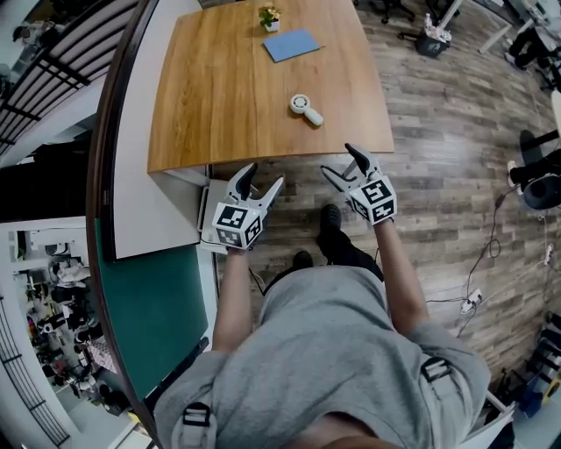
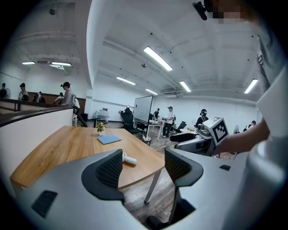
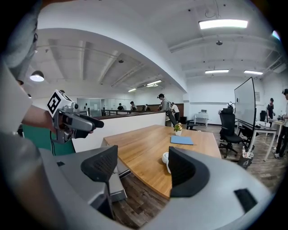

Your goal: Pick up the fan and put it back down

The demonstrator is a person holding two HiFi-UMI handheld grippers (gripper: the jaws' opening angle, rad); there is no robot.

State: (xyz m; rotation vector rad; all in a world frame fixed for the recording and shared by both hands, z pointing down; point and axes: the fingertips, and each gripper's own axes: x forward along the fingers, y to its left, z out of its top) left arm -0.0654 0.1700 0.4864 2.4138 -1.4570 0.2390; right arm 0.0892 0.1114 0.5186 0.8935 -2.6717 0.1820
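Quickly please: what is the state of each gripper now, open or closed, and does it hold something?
Left gripper: open, holding nothing.
Right gripper: open, holding nothing.

fan (image 3: 165, 157) half behind right tool (image 3: 143, 164), table (image 1: 219, 88) cut off at top

1. One light wooden table (image 1: 219, 105) is counted.
2. On it are counted one small white handheld fan (image 1: 306, 109), one flat blue rectangular pad (image 1: 292, 44) and one small white-potted plant (image 1: 270, 18).
3. Off its near edge, two grey grippers are counted: left gripper (image 1: 265, 174), right gripper (image 1: 337, 160).
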